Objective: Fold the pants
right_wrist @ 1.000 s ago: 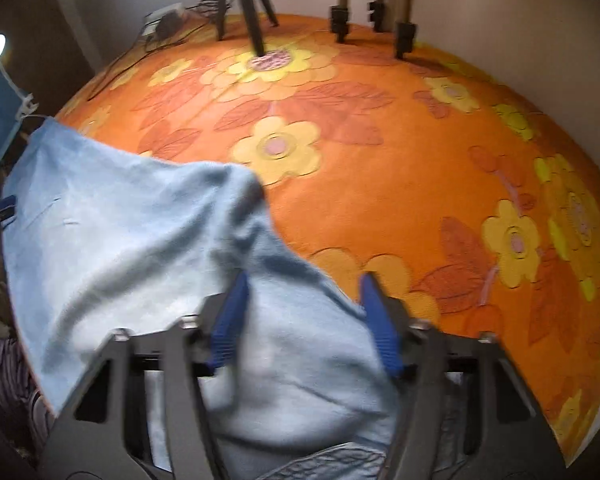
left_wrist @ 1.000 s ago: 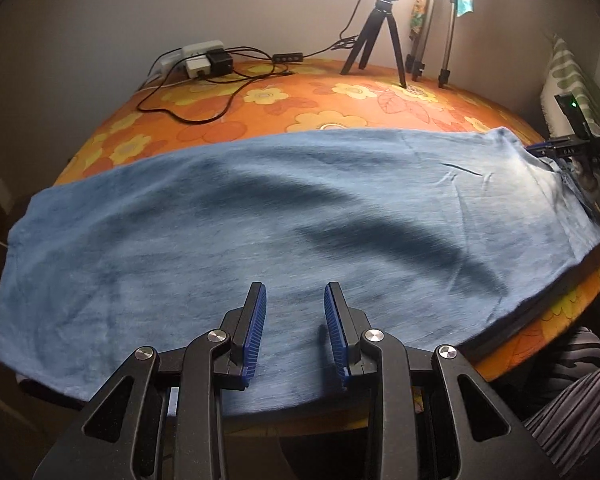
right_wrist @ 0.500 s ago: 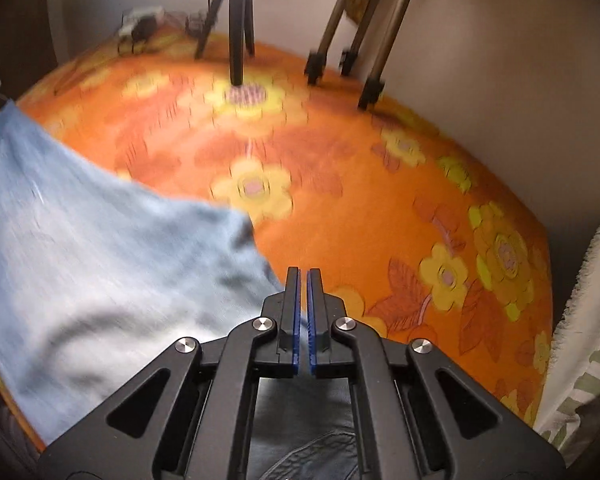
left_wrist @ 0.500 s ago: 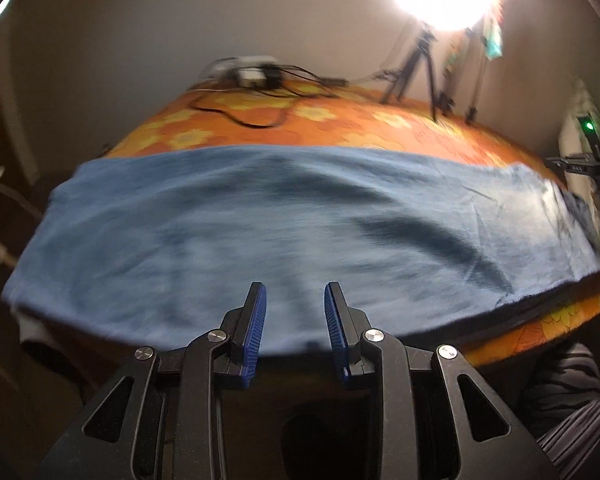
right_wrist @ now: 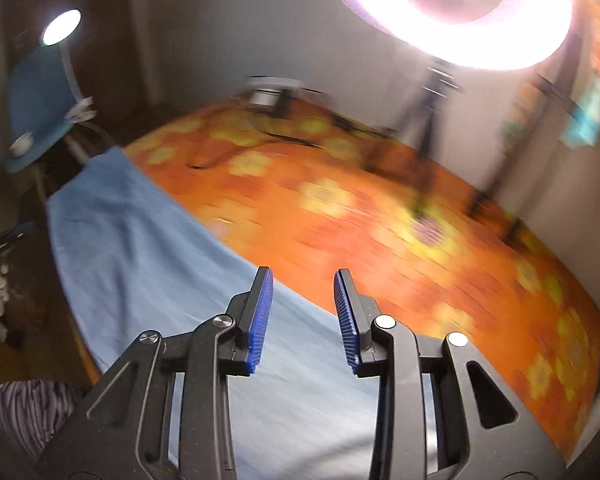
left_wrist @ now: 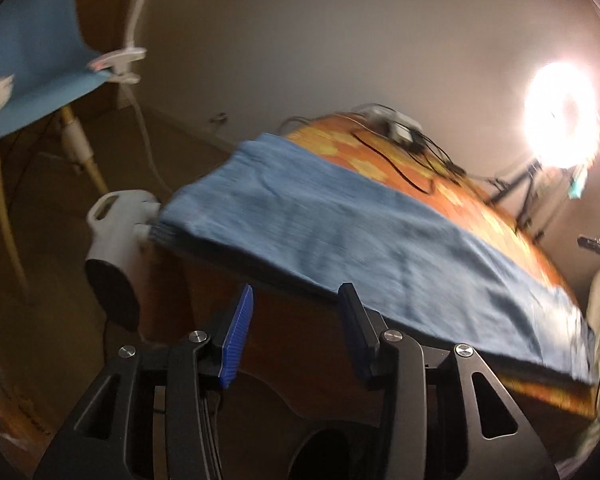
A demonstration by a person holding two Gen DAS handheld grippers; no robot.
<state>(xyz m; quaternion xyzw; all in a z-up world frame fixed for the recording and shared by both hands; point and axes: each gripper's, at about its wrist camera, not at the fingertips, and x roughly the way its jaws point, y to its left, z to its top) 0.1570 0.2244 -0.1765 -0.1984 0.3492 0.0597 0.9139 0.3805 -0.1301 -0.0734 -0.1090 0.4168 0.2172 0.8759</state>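
The light blue denim pants (left_wrist: pixel 340 232) lie flat as a long folded strip along the near edge of the table covered with an orange flowered cloth (right_wrist: pixel 380 216). In the left wrist view one end of the strip reaches the table's left corner, and the stacked layers show as a dark line along the near edge. The fabric looks smooth, with only faint creases; both views are blurred.

The left gripper (left_wrist: pixel 296 320) hangs in front of the table's near edge, off the fabric, with its blue ribbed pads (left_wrist: pixel 238 332) parted and spreading wider; nothing is between them. The right gripper (right_wrist: pixel 303 312) hovers above the pants near their far long edge, its blue pads (right_wrist: pixel 260 320) also apart and widening, with no cloth caught between them.

On the far side of the table sit a white power strip with black cables (left_wrist: pixel 396 128) and black tripod legs (right_wrist: pixel 428 132) under a glaring ring light (right_wrist: pixel 452 4). Left of the table stand a blue chair (left_wrist: pixel 24 64) with a white clip-on lamp (left_wrist: pixel 120 64) and a white handheld appliance (left_wrist: pixel 116 232) beside the table's left corner. Striped cloth on the person (right_wrist: pixel 24 408) shows at the lower left of the right wrist view.
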